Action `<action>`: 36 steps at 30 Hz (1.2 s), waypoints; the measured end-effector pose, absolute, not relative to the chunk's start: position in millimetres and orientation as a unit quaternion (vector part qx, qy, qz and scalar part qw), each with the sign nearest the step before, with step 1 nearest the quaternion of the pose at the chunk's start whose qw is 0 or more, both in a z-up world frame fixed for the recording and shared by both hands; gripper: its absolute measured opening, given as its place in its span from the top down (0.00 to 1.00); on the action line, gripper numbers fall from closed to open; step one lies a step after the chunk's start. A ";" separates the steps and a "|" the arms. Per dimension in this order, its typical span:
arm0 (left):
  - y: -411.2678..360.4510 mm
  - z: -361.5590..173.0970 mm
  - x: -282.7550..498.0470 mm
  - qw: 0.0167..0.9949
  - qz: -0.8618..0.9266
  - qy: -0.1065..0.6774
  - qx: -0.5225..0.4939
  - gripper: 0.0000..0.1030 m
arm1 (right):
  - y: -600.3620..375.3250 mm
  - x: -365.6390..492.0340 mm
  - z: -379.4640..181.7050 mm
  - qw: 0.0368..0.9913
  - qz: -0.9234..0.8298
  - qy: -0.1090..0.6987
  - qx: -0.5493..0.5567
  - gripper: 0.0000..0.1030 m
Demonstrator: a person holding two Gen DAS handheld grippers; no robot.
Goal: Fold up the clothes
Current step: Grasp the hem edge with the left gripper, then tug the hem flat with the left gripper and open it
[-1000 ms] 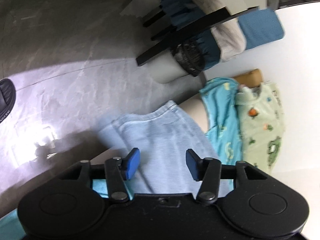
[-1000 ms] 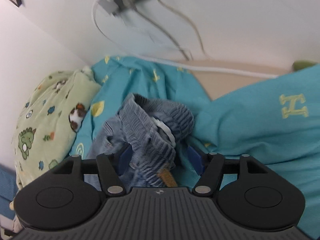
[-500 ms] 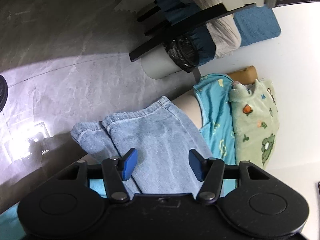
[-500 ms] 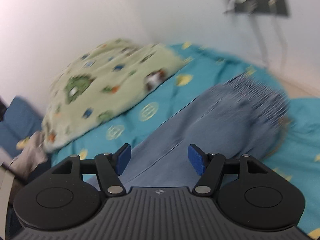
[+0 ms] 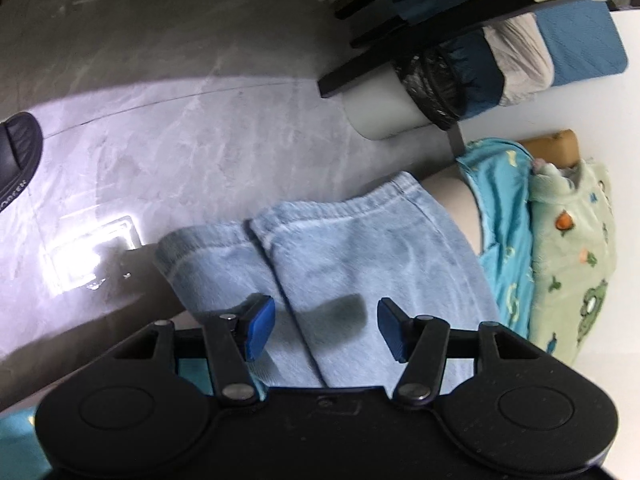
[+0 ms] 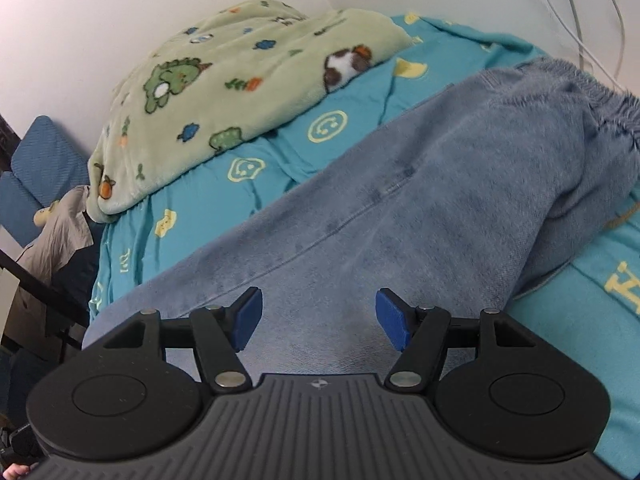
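Note:
A pair of light blue jeans lies stretched along the teal bedsheet, its elastic waistband bunched at the far right. The two leg cuffs hang over the bed's edge above the floor in the left wrist view. My left gripper hovers open just over the legs near the cuffs, nothing between its blue pads. My right gripper stands open above the thigh part of the jeans, holding nothing.
A green dinosaur-print blanket is heaped on the bed against the white wall. Beside the bed stand a bin with a black liner and dark chair legs. A black slipper lies on the grey floor. Cables hang on the wall.
My right gripper let go of the bunched waistband and pulled back along the jeans, which now lie stretched out. The left gripper stayed open and shifted over the cuffs, both legs now showing.

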State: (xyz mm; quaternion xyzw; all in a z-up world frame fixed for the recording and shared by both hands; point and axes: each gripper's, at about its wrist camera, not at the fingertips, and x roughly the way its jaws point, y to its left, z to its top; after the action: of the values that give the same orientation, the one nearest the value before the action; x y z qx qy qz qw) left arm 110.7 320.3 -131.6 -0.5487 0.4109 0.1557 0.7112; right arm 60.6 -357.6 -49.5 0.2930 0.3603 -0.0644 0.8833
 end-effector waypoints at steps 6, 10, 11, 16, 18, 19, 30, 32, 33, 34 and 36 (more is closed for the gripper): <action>325.2 -149.9 116.0 0.692 0.151 0.415 -0.571 0.48 | -353.9 65.5 -60.3 0.868 -0.062 0.373 0.323 0.36; 329.8 -158.4 120.2 0.696 0.145 0.401 -0.578 0.52 | -351.0 67.3 -59.8 0.870 -0.061 0.373 0.317 0.36; 330.8 -158.4 119.9 0.699 0.143 0.392 -0.581 0.59 | -351.4 67.9 -60.4 0.870 -0.061 0.374 0.316 0.36; 336.3 -139.4 108.5 0.724 0.125 0.347 -0.583 0.97 | -348.9 69.7 -61.9 0.868 -0.062 0.380 0.315 0.36; 338.5 -130.1 103.0 0.735 0.117 0.328 -0.581 0.97 | -348.8 69.0 -61.3 0.868 -0.061 0.380 0.315 0.36; 339.6 -125.4 100.2 0.740 0.113 0.319 -0.581 0.97 | -349.4 68.7 -61.1 0.867 -0.061 0.379 0.317 0.36; 345.8 -132.3 74.8 0.712 0.158 0.346 -0.590 0.97 | -360.9 54.7 -56.5 0.863 -0.061 0.364 0.344 0.36; 348.2 -146.6 77.2 0.694 0.161 0.354 -0.606 0.97 | -362.5 53.1 -55.5 0.863 -0.060 0.362 0.348 0.36; 348.5 -147.7 79.7 0.696 0.160 0.358 -0.601 0.97 | -363.5 52.8 -55.2 0.862 -0.062 0.360 0.351 0.36; 348.8 -148.7 82.2 0.698 0.159 0.363 -0.596 0.96 | -364.4 52.8 -54.7 0.861 -0.063 0.359 0.355 0.36; 348.0 -142.2 84.6 0.712 0.164 0.368 -0.575 0.90 | -364.6 54.2 -53.2 0.863 -0.064 0.355 0.355 0.36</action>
State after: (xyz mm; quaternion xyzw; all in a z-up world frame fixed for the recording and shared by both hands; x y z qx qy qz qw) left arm 84.6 348.0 -142.2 -0.5753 0.3685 0.1642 0.7115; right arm 54.2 -364.6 -53.2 0.3548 0.3549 -0.0642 0.8626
